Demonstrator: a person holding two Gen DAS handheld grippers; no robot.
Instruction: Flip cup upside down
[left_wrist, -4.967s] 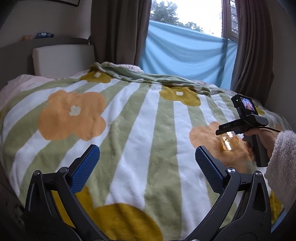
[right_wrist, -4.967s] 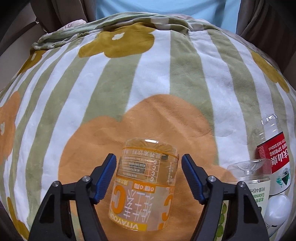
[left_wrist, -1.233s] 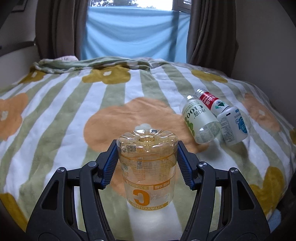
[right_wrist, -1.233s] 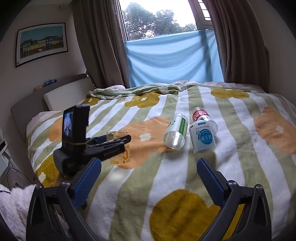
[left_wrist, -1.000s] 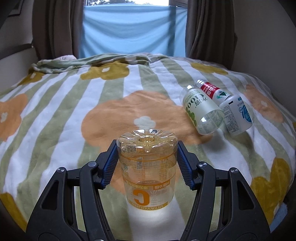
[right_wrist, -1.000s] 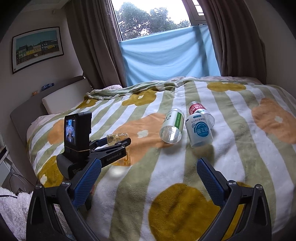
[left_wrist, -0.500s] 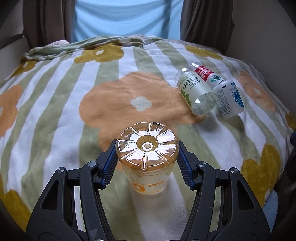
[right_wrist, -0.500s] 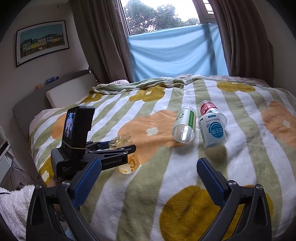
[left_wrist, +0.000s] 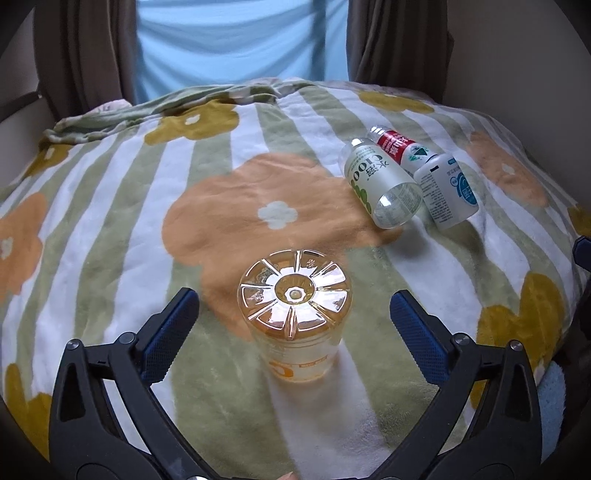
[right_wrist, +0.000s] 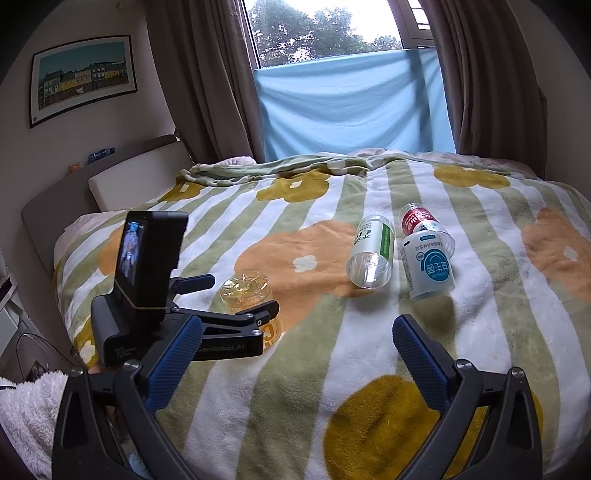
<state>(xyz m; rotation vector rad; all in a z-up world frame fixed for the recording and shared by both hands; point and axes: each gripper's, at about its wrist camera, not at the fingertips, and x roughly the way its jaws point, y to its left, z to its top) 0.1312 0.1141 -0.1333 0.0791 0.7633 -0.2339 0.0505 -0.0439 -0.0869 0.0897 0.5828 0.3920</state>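
A clear orange cup (left_wrist: 295, 306) stands upside down on the flowered blanket (left_wrist: 110, 221), its ribbed base facing up. My left gripper (left_wrist: 293, 328) is open, its blue pads on either side of the cup and clear of it. In the right wrist view the cup (right_wrist: 245, 291) shows behind the left gripper (right_wrist: 236, 299). My right gripper (right_wrist: 291, 358) is open and empty, held back over the near edge of the bed.
Three cut plastic bottles lie on their sides to the right: a green-labelled one (left_wrist: 380, 188), a red-labelled one (left_wrist: 399, 147) and a white and blue one (left_wrist: 447, 192). A headboard (right_wrist: 74, 184) is at the left, curtains and a window behind.
My left gripper has opened and let go of the upturned cup, which now stands on the blanket. The gripper has risen and tilted down. The right gripper stays open.
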